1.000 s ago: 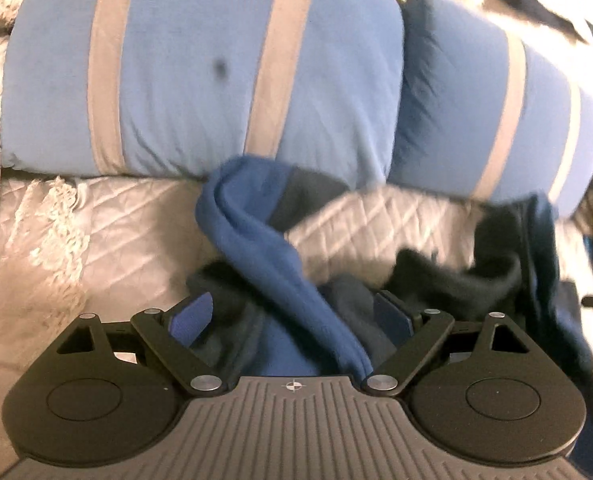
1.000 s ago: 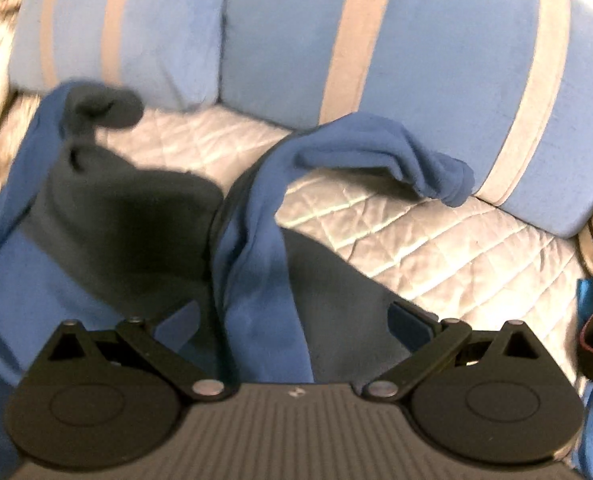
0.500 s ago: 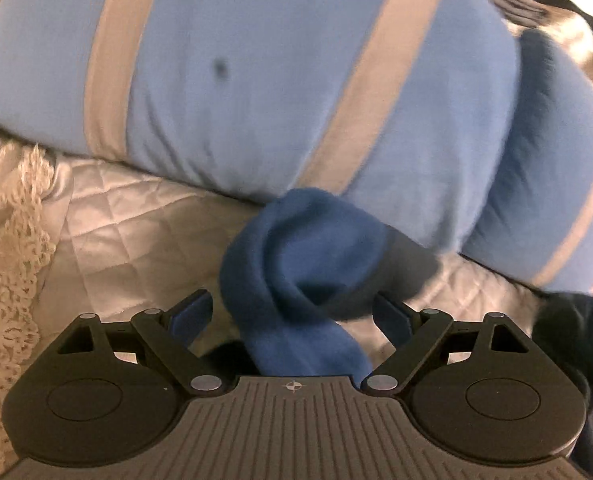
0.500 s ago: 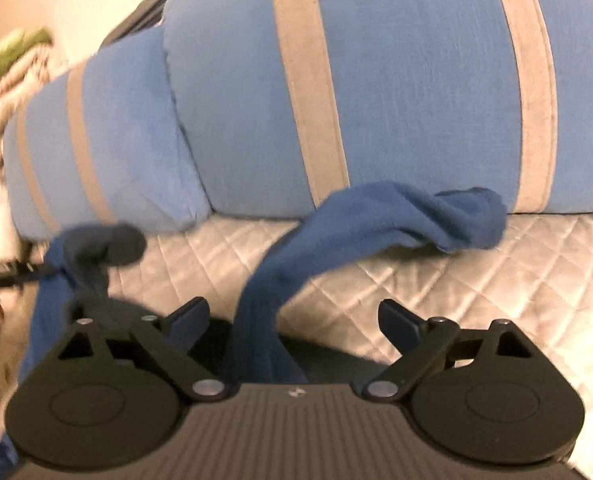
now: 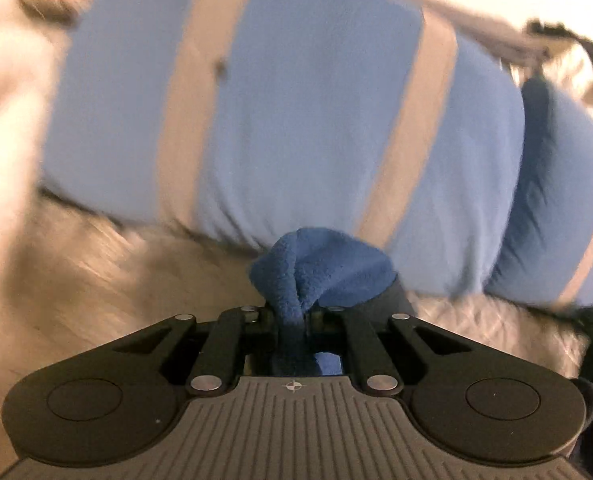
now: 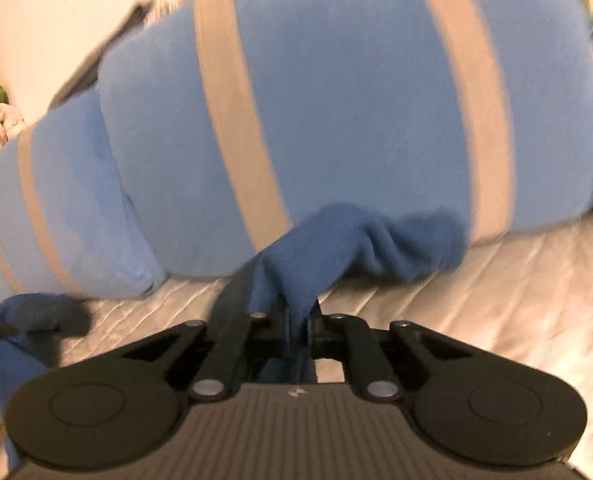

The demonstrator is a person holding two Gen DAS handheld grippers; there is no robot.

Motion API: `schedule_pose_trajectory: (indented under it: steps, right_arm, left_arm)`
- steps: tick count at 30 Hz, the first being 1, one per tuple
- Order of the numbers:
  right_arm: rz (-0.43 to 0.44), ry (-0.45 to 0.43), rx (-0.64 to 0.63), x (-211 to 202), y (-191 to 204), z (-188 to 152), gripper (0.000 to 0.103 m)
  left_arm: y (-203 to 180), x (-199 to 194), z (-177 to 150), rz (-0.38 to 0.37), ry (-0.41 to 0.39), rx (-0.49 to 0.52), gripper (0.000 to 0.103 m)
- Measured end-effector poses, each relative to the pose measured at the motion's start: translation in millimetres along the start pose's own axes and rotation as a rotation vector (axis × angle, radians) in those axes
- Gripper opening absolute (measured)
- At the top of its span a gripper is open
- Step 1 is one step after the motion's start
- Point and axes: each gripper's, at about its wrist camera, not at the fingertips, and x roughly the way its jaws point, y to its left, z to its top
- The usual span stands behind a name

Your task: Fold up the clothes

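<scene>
Fleece garment [image 5: 320, 268] is now clamped by both the left gripper [image 5: 292, 316] and right gripper [image 6: 296, 320], open half a second ago; a two-handed lift looks ready.

Left tool [image 5: 292, 316] clamped on blue fleece garment [image 5: 320, 268]; striped blue pillow [image 5: 296, 112] behind, quilted bedspread [image 5: 96, 264] below.

Two hand-held grippers show, one per view: the left hand-held gripper [image 5: 292, 316] and the right hand-held gripper [image 6: 298, 320]. One blue fleece garment [image 5: 324, 268] is in view, pinched at two places. Two blue pillows lean at the back: the near pillow [image 5: 296, 112] and the far pillow [image 5: 556, 200], each with two grey stripes showing. One quilted bedspread [image 6: 476, 288] lies beneath.
</scene>
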Motion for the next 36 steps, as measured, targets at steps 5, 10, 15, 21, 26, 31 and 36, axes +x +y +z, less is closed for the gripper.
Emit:
schedule_pose_trajectory:
  steps: [5,10,15,21,26,31,36]
  right_arm:
    - [-0.118,-0.112,-0.005,-78.9,-44.7,17.7,0.007]
    - [-0.241,-0.169,0.045,-145.9,-99.6,6.5,0.007]
    - [-0.395,-0.087,0.095,-175.2,-144.9,-39.2,0.009]
    - [-0.455,0.004,0.121,-195.2,-170.0,-77.0,0.070]
    - [-0.517,-0.024,0.064,-217.0,-157.4,-74.8,0.096]
    - [-0.503,-0.085,-0.073,-246.6,-125.2,-61.4,0.103]
    - [-0.349,-0.095,-0.173,-255.9,-96.7,-47.4,0.103]
  left_arm:
    - [56.3,-79.7,15.5,0.116,-0.138,-0.017,0.011]
    - [103.6,-130.7,-8.3,0.257,-0.176,-0.039,0.011]
    - [156.9,-134.0,-52.8,0.330,-0.068,-0.144,0.013]
    - [189.2,-132.4,-86.2,0.346,0.059,-0.244,0.028]
    - [174.8,-163.3,-81.3,0.311,0.047,-0.211,0.053]
    - [149.5,-201.2,-70.4,0.262,-0.017,-0.141,0.077]
    - [106.4,-218.9,-49.6,0.096,-0.123,-0.020,0.080]
